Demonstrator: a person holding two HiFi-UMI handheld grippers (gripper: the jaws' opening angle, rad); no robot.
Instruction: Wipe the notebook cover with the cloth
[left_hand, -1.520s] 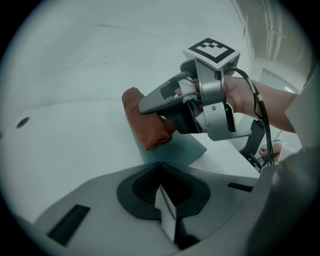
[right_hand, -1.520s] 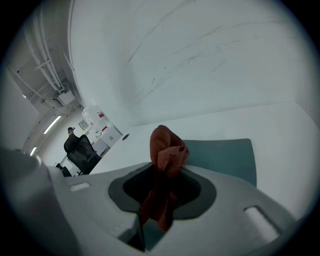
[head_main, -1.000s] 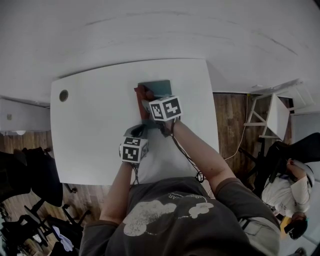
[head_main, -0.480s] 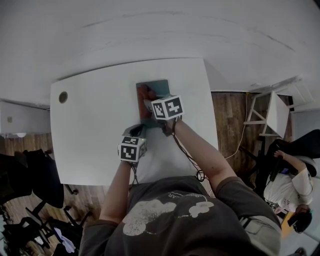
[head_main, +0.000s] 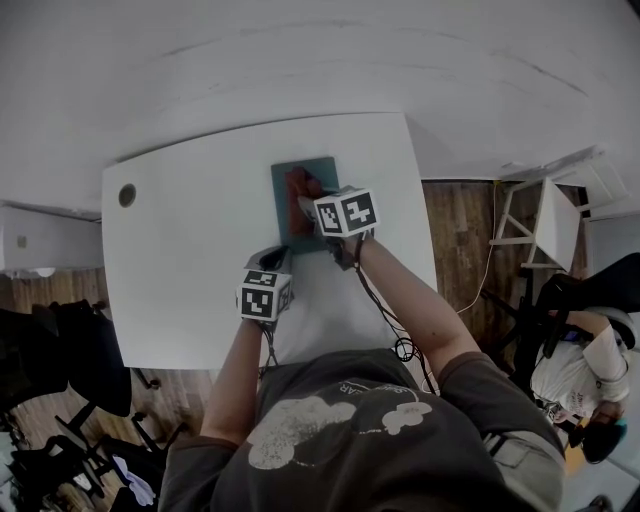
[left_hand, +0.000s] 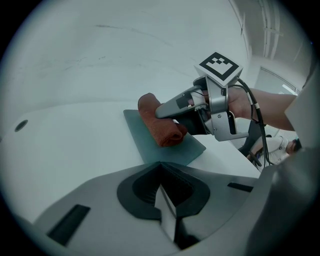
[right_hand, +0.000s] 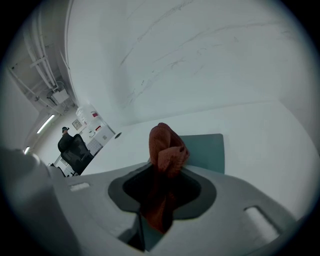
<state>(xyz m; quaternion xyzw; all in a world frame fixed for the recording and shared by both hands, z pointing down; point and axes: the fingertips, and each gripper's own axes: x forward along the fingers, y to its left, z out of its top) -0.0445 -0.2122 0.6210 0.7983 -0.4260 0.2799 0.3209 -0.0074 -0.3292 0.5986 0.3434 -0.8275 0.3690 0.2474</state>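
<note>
A teal notebook (head_main: 322, 170) lies flat on the white table (head_main: 190, 250). A rolled red-brown cloth (head_main: 299, 184) rests on its cover. My right gripper (head_main: 308, 203) is shut on the cloth and holds it down on the cover. The right gripper view shows the cloth (right_hand: 165, 145) bunched between the jaws, with the notebook (right_hand: 207, 150) under and beyond it. My left gripper (head_main: 278, 257) is shut at the notebook's near left corner. In the left gripper view the notebook (left_hand: 150, 145), the cloth (left_hand: 160, 127) and the right gripper (left_hand: 161, 111) lie just ahead of my left gripper (left_hand: 161, 172).
A round cable hole (head_main: 127, 193) sits near the table's far left corner. A cable (head_main: 385, 320) hangs from the right gripper along the arm. A white stool (head_main: 545, 225) and a seated person (head_main: 590, 380) are to the right, and dark office chairs (head_main: 60, 380) to the left.
My right gripper has slid the cloth a little to the right across the cover, so more teal shows at the left. The left gripper has hardly moved.
</note>
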